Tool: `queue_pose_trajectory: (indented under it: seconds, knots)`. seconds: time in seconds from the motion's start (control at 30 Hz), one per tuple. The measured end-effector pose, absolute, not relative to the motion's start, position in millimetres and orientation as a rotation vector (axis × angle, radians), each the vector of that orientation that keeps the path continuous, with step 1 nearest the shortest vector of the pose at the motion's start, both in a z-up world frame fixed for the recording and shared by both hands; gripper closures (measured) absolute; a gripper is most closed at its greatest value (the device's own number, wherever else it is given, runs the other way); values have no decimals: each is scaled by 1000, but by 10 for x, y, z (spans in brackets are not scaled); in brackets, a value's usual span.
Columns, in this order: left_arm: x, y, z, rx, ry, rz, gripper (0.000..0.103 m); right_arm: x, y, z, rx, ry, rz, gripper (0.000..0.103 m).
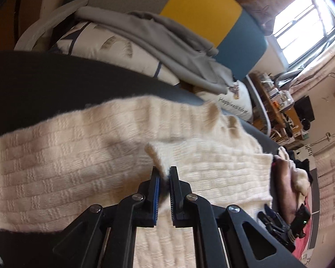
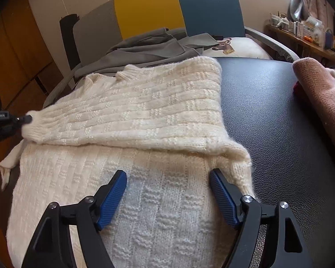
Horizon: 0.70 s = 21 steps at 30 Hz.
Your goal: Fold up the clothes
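Observation:
A cream knitted sweater lies on a black leather surface, with one part folded over across its body. My left gripper is shut on a corner of the sweater and holds that edge pinched between its blue pads. In the right wrist view the left gripper shows at the far left, gripping the end of the folded part. My right gripper is open and empty, low over the sweater's near part, its right finger beside the sweater's edge.
Grey clothing lies crumpled behind the sweater, by a grey, yellow and blue panel. A brown garment lies at the right edge. A white printed pillow and a cluttered shelf sit beyond.

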State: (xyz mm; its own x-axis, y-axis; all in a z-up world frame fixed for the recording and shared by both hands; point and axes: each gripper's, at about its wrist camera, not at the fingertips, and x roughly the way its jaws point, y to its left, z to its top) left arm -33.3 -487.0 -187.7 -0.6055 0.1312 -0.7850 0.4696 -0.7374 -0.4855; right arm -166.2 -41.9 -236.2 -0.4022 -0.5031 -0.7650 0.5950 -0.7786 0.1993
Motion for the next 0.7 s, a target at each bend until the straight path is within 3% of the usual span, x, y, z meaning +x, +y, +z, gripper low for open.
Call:
queue_pose_trajectory:
  seconds: [0.27, 0.43, 0.7]
  knots:
    - [-409, -4899, -2063, 1321, 854, -2377, 92, -1650, -457, -2373, 1140, 172, -2185, 20]
    - [-267, -4939, -1867, 1223, 719, -2288, 87, -1663, -451, -2372, 1140, 171, -2177, 19]
    - [-294, -4505, -1730, 1169, 684, -2454, 87, -1640, -523, -2379, 1136, 216, -2171, 12]
